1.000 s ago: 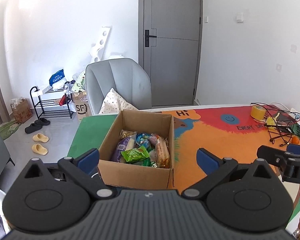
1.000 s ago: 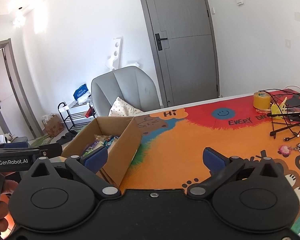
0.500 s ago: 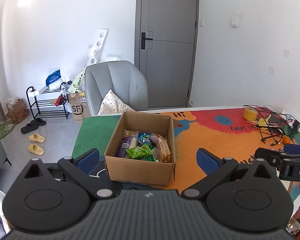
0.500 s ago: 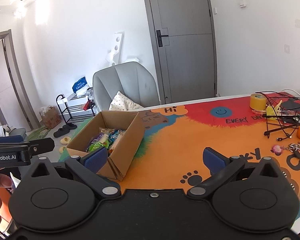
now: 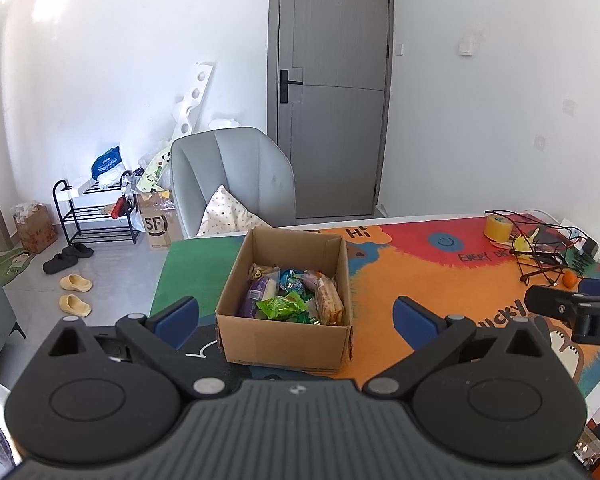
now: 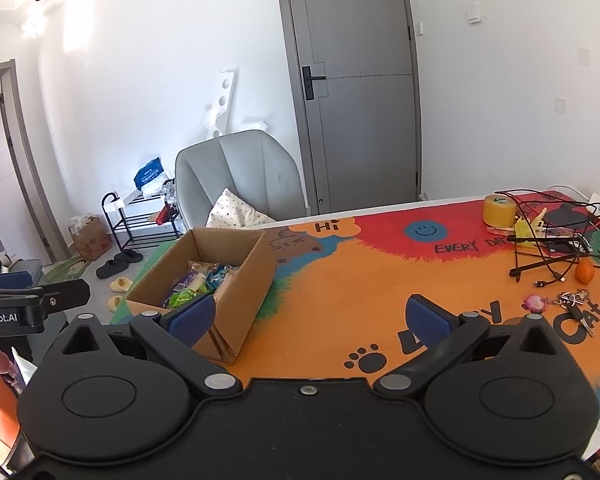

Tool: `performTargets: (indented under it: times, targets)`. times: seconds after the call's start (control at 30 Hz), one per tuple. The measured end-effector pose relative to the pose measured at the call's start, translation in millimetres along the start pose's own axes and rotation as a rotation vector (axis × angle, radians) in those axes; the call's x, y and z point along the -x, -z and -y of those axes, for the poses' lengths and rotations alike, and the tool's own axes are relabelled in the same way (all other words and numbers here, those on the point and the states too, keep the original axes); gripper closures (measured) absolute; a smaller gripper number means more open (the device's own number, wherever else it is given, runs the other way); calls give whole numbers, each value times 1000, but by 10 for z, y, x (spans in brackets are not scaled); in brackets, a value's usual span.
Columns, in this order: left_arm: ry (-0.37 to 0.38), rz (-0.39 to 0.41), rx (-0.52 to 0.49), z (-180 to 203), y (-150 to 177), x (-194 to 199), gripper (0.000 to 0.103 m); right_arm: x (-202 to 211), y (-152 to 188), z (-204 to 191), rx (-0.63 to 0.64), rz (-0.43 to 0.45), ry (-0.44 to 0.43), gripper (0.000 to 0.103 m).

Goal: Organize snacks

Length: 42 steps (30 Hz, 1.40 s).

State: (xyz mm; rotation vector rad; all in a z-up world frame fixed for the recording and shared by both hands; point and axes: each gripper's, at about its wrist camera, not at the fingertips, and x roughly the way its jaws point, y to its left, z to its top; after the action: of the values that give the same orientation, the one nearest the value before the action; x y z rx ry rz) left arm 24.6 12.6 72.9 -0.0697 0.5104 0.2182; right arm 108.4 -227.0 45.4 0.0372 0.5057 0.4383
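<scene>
Both tongs are spread wide and hold nothing: the left tongs (image 5: 296,316) hang just in front of the cardboard box (image 5: 286,334), and the right tongs (image 6: 310,320) hang to the box's right, over bare mat.

The snacks (image 5: 292,296) lie packed together inside the open box: a green packet, a purple one, blue wrappers and a biscuit pack along the right wall. No snack shows loose on the surface (image 6: 340,300). That fits either snacks gathered into the box and the job near its end, or a box waiting to be emptied and sorted; the pictures do not settle which.

For room, the wide orange stretch of mat right of the box is open. The surface's near edge runs close under the tongs. The box sits near the left edge, where the green part of the mat drops off to the floor.

Further right lie keys (image 6: 576,304), a small orange fruit (image 6: 584,271), a black wire rack (image 6: 556,236) with cables, and a roll of tape (image 6: 499,210). Beyond the far edge stands a grey chair (image 5: 236,184).
</scene>
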Motion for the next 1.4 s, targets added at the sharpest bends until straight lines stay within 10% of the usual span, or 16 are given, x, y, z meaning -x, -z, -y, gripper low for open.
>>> performTargets:
  times: [1.4]
  targets:
    - [23, -35, 1, -18, 37, -66, 0, 0, 19, 27, 16, -18, 5, 0]
